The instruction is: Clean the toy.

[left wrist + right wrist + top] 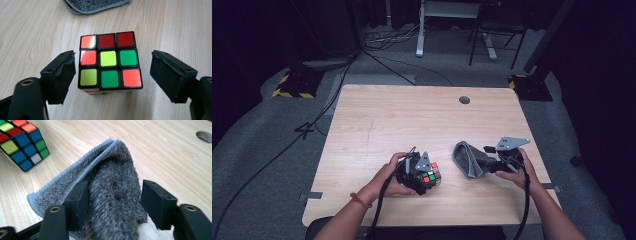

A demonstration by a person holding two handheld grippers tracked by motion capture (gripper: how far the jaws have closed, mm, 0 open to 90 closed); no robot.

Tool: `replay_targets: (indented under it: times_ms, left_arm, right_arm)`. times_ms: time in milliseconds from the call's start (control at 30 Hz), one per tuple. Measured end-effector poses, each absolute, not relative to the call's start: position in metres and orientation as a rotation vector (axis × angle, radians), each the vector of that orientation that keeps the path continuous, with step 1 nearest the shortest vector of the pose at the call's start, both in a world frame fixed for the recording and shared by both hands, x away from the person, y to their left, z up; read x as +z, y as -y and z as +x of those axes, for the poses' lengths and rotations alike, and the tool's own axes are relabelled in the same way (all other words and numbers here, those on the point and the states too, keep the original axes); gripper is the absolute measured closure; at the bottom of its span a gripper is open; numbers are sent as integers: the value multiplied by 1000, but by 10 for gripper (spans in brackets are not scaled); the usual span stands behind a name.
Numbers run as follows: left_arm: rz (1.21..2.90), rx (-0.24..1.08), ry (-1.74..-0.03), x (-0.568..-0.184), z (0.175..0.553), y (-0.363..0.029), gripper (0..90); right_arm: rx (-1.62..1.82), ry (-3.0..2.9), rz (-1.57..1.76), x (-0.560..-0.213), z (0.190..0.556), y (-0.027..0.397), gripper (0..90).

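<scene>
Tongs both gape: left (111, 75) flanks cube (110, 61) (untouched), right (115, 202) straddles cloth (110, 182).

The cube (430, 176) sits on the table (412, 115) (cloth (468, 159) right of it).

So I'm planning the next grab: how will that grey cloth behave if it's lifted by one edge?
The grey cloth would likely sag and unfold, since it already stands in a soft, bunched fold. Its fuzzy pile suggests the right gripper pads would not slip on it. It looks light, so it should probably drag rather than roll.
</scene>
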State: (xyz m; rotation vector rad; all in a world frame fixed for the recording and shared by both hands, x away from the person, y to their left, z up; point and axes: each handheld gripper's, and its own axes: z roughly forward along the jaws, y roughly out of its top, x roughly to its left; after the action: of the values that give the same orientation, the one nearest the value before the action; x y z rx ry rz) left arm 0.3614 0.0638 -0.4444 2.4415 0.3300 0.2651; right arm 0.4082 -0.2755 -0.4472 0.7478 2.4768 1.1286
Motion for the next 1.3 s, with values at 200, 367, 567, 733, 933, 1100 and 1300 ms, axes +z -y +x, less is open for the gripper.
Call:
replay_targets:
  times_ms: [200, 367, 567, 733, 933, 1100, 1300]
  left_arm:
    - [2433, 256, -346, -443, 359, -73, 190]
    - [2445, 230, -360, -449, 357, -80, 187]
    - [2476, 222, -386, -457, 362, -86, 179]
    - [2491, 195, -412, -465, 366, -91, 176]
    - [2513, 183, -403, -471, 371, -88, 178]
    - [2484, 130, -418, -474, 377, -89, 160]
    - [2493, 125, -389, -476, 372, -84, 162]
  right_arm:
    - [1182, -2422, 730, -434, 400, 274, 354]
    - [1219, -2390, 687, -422, 390, 269, 351]
    - [1294, -2410, 589, -411, 372, 252, 352]
    - [1305, -2448, 513, -412, 361, 234, 350]
    - [1346, -2536, 473, -423, 353, 212, 352]
    - [1295, -2575, 430, -437, 348, 194, 365]
    - [1214, -2634, 414, -460, 351, 177, 377]
